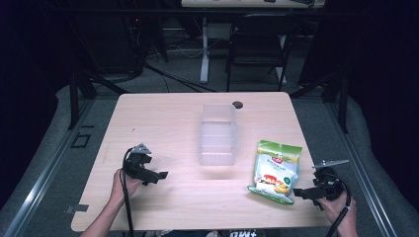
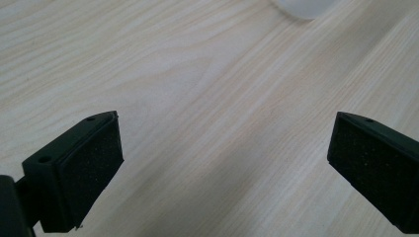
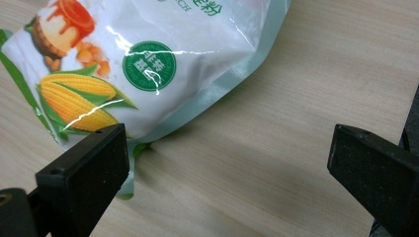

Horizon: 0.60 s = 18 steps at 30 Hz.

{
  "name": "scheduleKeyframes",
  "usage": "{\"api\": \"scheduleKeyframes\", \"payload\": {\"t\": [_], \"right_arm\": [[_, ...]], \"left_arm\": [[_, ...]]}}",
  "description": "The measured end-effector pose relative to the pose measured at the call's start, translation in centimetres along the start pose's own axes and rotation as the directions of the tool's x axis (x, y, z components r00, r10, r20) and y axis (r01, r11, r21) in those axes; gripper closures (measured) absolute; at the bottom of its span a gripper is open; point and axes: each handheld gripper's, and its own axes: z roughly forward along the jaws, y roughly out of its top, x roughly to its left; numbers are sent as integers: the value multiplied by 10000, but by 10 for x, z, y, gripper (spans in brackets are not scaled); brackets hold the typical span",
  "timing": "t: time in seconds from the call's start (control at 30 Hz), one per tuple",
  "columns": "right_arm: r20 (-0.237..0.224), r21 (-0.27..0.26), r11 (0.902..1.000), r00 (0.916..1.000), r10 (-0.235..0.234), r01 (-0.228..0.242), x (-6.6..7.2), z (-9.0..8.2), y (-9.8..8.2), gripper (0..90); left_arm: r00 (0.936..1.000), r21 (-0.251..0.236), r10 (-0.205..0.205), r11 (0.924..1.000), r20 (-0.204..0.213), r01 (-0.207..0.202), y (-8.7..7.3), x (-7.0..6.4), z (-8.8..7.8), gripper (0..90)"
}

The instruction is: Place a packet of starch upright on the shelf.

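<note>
A white and green snack bag (image 1: 275,171) printed with corn lies flat on the table's right side. In the right gripper view the bag (image 3: 148,59) spreads across the upper left, its lower corner by one jaw. My right gripper (image 1: 302,193) sits just right of the bag, open, nothing between its pads. A clear plastic tub (image 1: 217,133) stands mid-table; its corner (image 2: 304,6) peeks in at the top of the left gripper view. My left gripper (image 1: 160,175) rests low at the table's left front, open over bare wood (image 2: 217,98).
The light wooden table (image 1: 163,113) has a dark round grommet (image 1: 237,104) at its far edge. A black folding chair (image 1: 259,44) and a white desk leg (image 1: 204,49) stand beyond the table. Black frame struts flank both sides.
</note>
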Motion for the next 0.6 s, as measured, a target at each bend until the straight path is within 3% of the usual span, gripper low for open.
{"api": "scheduleKeyframes", "payload": {"t": [0.3, 0.4, 0.6], "right_arm": [[-315, -411, 9992, 9995, 4, -17, -2, -4, 11, 10], [-51, -467, 9988, 9999, -133, 130, -2, -5, 16, 2], [-263, -869, 9962, 9996, 77, -100, -9, -6, 24, 2]], "left_arm": [[9999, 9, 86, 10000, -69, -86, 0, 0, -2, 4], [10000, 33, 77, 10000, -43, -77, 0, 0, -1, 4], [9999, 89, 114, 9999, -12, -114, 2, -1, 1, 4]]}}
